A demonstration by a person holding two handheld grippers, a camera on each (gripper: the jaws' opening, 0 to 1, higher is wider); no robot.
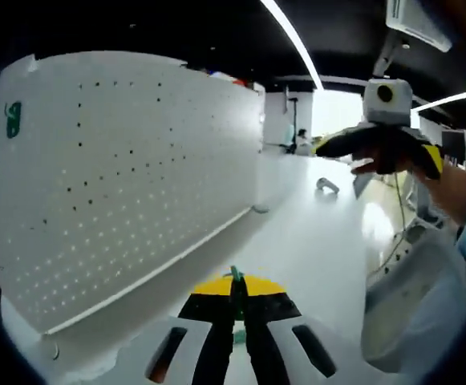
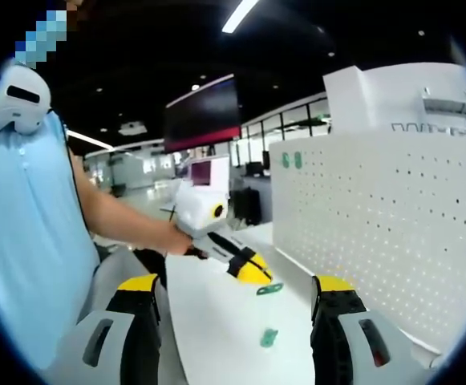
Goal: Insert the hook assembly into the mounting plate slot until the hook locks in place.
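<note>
Green hook held at the left gripper's tip, short of the pegboard

In the left gripper view, the left gripper is seen with its jaws drawn together on a thin green hook, above the white table and beside the white perforated mounting plate, apart from it. In the right gripper view, the right gripper is shown wide open with nothing held; the left gripper, gripped by a person's hand, is seen ahead with the hook at its tip, and a small green piece is seen below it.
</note>
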